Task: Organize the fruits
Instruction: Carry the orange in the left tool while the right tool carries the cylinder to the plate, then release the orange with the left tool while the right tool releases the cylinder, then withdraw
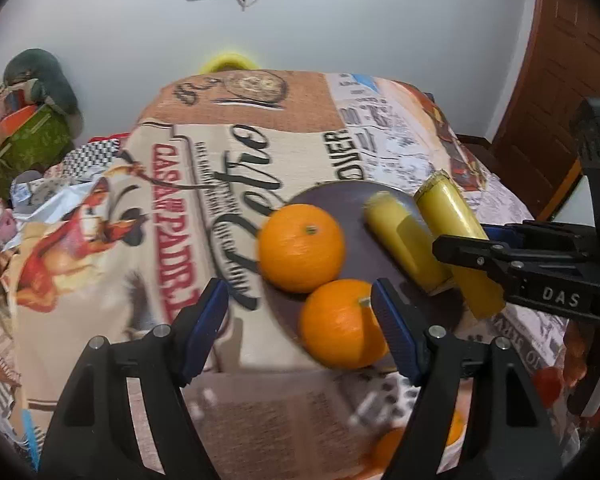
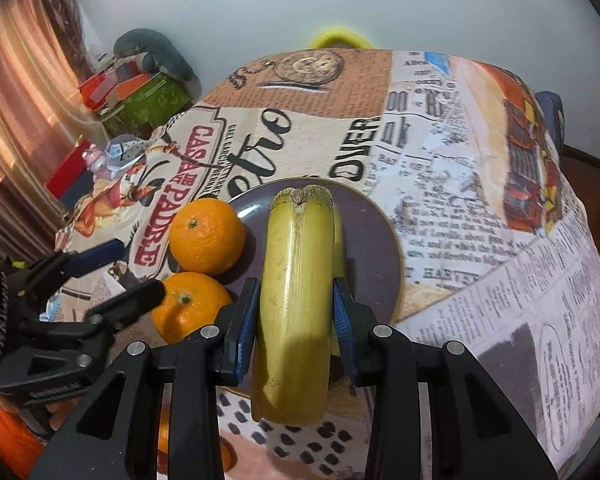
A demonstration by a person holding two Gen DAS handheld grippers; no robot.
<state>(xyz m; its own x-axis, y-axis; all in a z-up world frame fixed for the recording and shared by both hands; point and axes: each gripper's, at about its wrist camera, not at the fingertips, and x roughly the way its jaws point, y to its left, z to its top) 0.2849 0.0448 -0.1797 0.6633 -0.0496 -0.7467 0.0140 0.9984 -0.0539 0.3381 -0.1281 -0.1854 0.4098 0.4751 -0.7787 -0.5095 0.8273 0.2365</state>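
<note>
A dark round plate lies on the printed tablecloth. Two oranges sit on its left side, one farther and one nearer. A banana piece lies on the plate. My right gripper is shut on a second banana piece and holds it over the plate's right part. My left gripper is open and empty; its right finger is next to the nearer orange.
More oranges lie below the table's near edge. A cluttered green box stands at the far left. A yellow rim shows beyond the far edge. A wooden door is at the right.
</note>
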